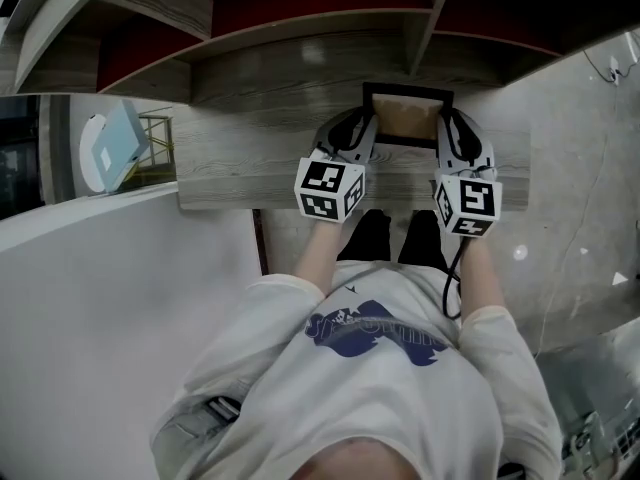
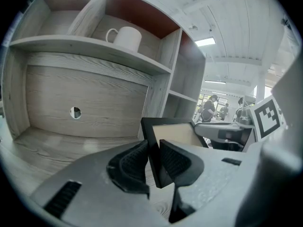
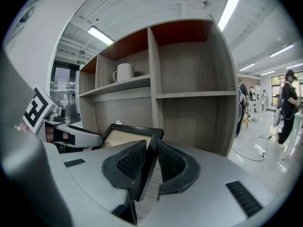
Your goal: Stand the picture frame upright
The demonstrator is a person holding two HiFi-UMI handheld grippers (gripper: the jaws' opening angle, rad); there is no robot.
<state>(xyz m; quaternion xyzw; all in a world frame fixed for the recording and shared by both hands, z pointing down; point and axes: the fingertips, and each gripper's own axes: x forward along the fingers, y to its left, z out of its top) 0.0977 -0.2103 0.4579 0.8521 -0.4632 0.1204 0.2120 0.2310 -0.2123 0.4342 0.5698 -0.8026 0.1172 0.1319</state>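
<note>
**Q:** Fingers, what state?
**A:** L gripper clamped on frame's left edge, R gripper clamped on right edge.
**Q:** Frame where?
**A:** Btwn both grippers, tilted, over desk, just in front of shelf unit. Can't tell if bottom touches desk.
**Q:** Else?
**A:** Mug on upper shelf.

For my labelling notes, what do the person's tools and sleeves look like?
Left tool and right tool: grey shells, black ribbed pads, each with a white cube of black square markers. Black cable off the right one. Short white sleeves.
</note>
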